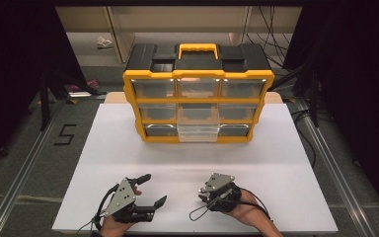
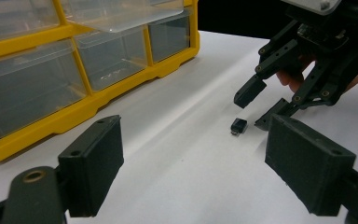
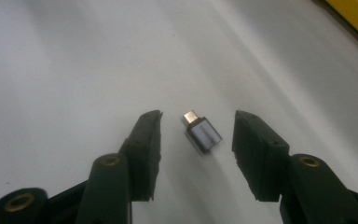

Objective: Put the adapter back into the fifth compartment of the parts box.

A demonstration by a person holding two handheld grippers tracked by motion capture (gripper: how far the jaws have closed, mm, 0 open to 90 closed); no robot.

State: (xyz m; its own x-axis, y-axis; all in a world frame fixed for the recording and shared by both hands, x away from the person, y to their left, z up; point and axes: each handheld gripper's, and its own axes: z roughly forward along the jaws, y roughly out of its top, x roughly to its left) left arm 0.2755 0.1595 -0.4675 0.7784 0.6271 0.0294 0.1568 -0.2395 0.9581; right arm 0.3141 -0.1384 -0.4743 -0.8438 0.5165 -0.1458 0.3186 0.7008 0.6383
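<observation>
A yellow and black drawer cabinet [image 1: 197, 94] stands at the upper middle of the high view, on the far part of the white desk [image 1: 128, 148]. It has a yellow handle [image 1: 198, 49] on top and three rows of clear drawers; the bottom middle drawer [image 1: 198, 132] is pulled out toward the person.

At the lower left of the high view the left claw [image 1: 157, 189] rests low over the desk, held by a hand [image 1: 113, 224], with its jaws spread wide and nothing between them. In the left gripper view its two black pads sit at the lower left and lower right of the frame, well apart, with bare desk between.

At the lower middle of the high view the right claw [image 1: 203, 193] is tipped down toward the desk. In the right gripper view [image 3: 196, 135] its jaws are partly open, one on each side of a small grey adapter [image 3: 204, 133] that lies flat on the desk in the middle of the frame, its metal plug pointing to the upper left. Neither jaw touches it. In the left gripper view the adapter [image 2: 238, 126] lies at centre right, just below the right claw [image 2: 257, 106]
</observation>
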